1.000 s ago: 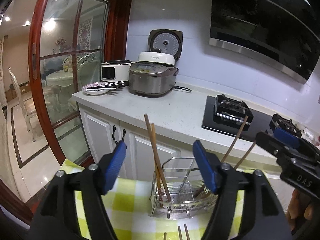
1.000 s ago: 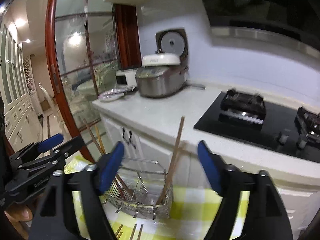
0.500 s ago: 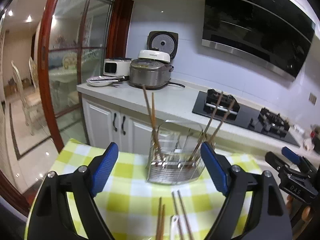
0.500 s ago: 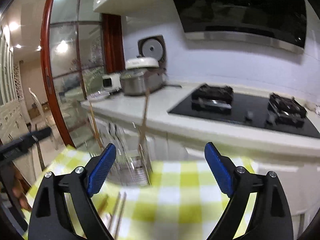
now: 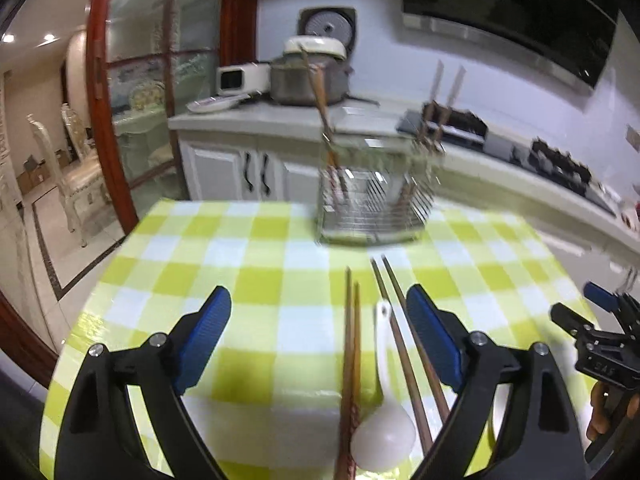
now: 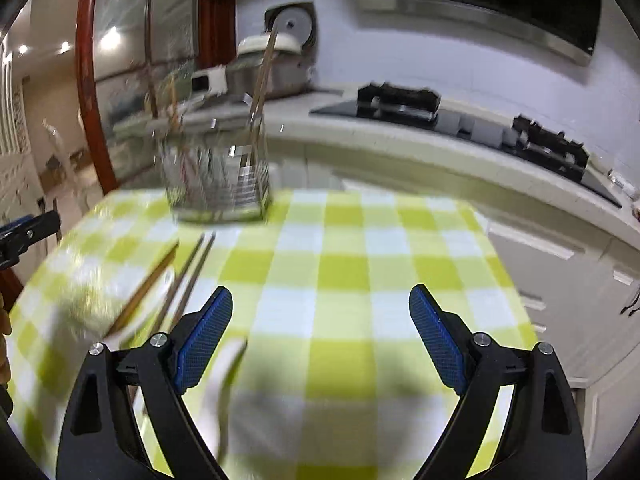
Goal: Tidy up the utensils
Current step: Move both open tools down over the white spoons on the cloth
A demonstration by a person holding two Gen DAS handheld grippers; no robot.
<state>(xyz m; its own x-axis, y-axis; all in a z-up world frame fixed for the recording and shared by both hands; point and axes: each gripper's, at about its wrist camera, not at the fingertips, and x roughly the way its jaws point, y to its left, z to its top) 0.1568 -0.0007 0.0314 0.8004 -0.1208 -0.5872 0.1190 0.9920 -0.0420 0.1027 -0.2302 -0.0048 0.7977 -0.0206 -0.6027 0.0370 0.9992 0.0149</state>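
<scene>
A wire utensil rack stands at the far side of the checked table, with several chopsticks upright in it; it also shows blurred in the right wrist view. On the cloth lie a brown chopstick pair, a white spoon and a darker chopstick pair. In the right wrist view the chopsticks lie at left. My left gripper is open above the lying utensils. My right gripper is open and empty over bare cloth; it also shows at the right edge of the left wrist view.
The yellow-green checked tablecloth covers the table. Behind it runs a kitchen counter with a rice cooker and a gas hob. A red-framed glass door is at left.
Both grippers have pulled back and tilted down from the rack. The rack now sits farther away, and the loose chopsticks and spoon have come into view under the left gripper.
</scene>
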